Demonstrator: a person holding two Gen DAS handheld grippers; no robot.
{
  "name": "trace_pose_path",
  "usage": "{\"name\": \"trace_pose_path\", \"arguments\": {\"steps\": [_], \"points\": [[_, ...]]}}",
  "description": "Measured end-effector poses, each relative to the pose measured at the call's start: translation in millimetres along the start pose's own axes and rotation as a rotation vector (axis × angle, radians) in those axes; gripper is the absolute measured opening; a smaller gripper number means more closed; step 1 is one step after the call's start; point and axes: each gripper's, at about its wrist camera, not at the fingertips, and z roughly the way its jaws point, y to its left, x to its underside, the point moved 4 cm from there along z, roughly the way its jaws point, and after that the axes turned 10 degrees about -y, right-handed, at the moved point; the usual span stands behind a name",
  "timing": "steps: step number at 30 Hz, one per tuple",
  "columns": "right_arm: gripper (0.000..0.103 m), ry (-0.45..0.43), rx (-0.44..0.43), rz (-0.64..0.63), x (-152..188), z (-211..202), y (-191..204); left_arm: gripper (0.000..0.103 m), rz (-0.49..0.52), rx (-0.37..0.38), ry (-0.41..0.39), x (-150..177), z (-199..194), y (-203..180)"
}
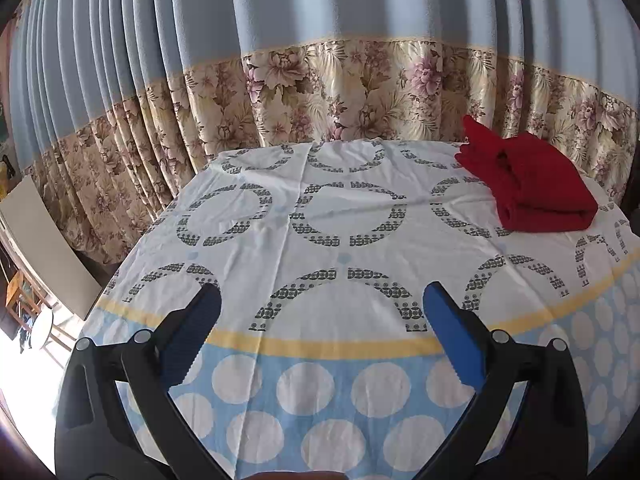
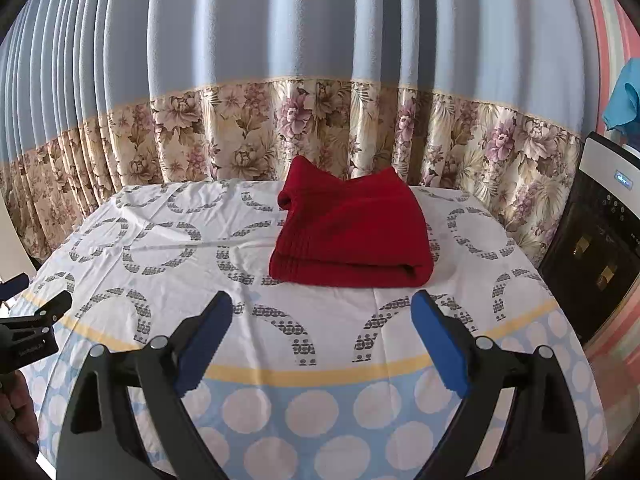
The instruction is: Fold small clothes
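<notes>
Holding both grippers above the near edge of the table, I see my left gripper [image 1: 322, 300] spread wide with nothing between its blue pads [image 1: 452, 336], hovering over the patterned tablecloth [image 1: 320, 208]. My right gripper [image 2: 322, 312] is likewise wide apart and empty, its blue pads [image 2: 438, 344] over the yellow stripe and ring print of the same cloth. From the right wrist view the left gripper also shows at the far left edge, low beside the table, with part of a hand below it. Ahead of the right gripper lies the red garment [image 2: 352, 232], folded into a thick bundle, resting on the tablecloth toward the far side of the table, apart from both grippers. In the left wrist view the same red garment [image 1: 528, 180] sits at the far right corner, well apart from that gripper. Behind the table hangs a curtain [image 2: 320, 60], pale blue above and floral below. Right of the table stands a dark appliance [image 2: 600, 240] with a small lit display, and a blue cloth [image 2: 624, 96] hangs above it.
</notes>
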Motion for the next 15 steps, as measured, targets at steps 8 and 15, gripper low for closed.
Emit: {"name": "trace_pose_path", "arguments": {"steps": [8,15], "points": [[0.091,0.014,-0.005,-0.003,4.0,0.9,6.3,0.100,-0.050,0.007,0.014,2.0,0.0,5.1],[0.091,0.021,-0.020,0.007,6.2,0.3,10.6,0.100,-0.086,0.023,0.038,5.0,2.3,8.6]]}}
